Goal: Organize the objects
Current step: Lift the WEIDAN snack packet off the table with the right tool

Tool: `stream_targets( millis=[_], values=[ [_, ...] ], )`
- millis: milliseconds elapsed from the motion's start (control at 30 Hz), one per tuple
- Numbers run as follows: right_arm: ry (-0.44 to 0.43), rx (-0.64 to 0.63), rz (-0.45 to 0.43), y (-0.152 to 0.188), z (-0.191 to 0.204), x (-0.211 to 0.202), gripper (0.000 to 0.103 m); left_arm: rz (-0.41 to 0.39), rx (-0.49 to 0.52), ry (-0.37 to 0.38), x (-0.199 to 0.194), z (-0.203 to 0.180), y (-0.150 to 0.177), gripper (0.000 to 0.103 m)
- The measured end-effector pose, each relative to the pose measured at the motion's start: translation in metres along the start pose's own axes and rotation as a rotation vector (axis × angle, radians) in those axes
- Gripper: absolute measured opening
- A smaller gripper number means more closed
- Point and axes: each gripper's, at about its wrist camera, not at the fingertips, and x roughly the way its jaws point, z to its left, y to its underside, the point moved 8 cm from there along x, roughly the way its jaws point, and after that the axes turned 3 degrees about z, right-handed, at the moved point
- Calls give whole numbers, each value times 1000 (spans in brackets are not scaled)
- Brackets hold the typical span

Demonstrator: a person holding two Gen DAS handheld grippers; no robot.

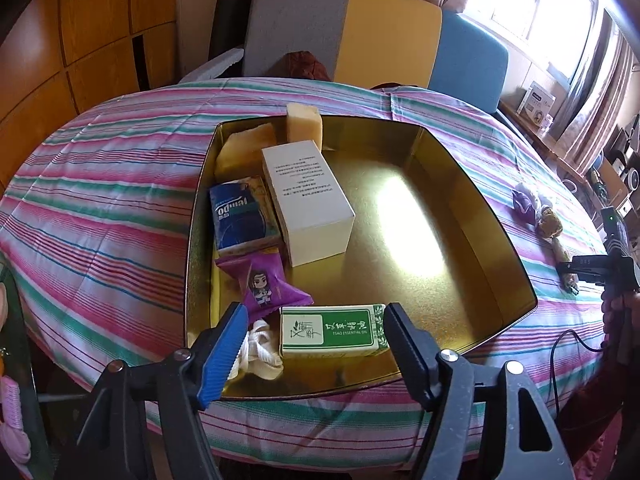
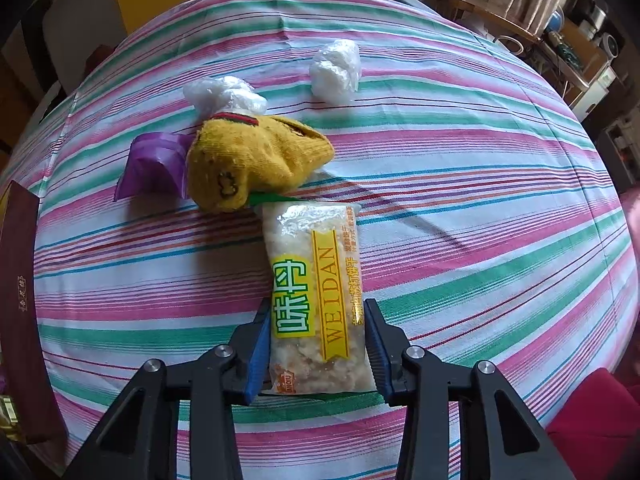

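Note:
A gold tin box (image 1: 492, 240) lies open on the striped tablecloth. In it are a white carton (image 1: 308, 204), a blue tissue pack (image 1: 240, 216), a purple snack packet (image 1: 268, 286), a green-and-white box (image 1: 332, 330), a white cloth (image 1: 260, 350) and yellow blocks (image 1: 304, 124). My left gripper (image 1: 314, 326) is open, its jaws either side of the green-and-white box. My right gripper (image 2: 316, 326) is shut on a clear WEIDAN snack packet (image 2: 316, 292). A yellow sock (image 2: 252, 160), a purple wrapper (image 2: 154, 162) and two white plastic bundles (image 2: 336, 70) lie beyond it.
Chairs in grey, yellow and blue (image 1: 360, 32) stand behind the table. A dark red box lid (image 2: 24, 304) lies at the left edge in the right wrist view. The right gripper and hand show at the far right in the left wrist view (image 1: 612, 276).

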Motion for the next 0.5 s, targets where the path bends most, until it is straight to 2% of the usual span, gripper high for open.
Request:
stream_targets(
  millis=[133, 300, 433, 500],
  values=[
    [-30, -4, 0, 11, -4, -12, 40, -16, -5, 11, -6, 4, -3, 68],
    [-72, -32, -56, 19, 7, -41, 39, -38, -17, 17, -14, 13, -7, 68],
    [-114, -67, -102, 9, 38, -59, 39, -39, -37, 19, -14, 21, -7, 68],
    [-145, -113, -140, 17, 56, -88, 39, -49, -39, 19, -16, 24, -7, 68]
  ],
)
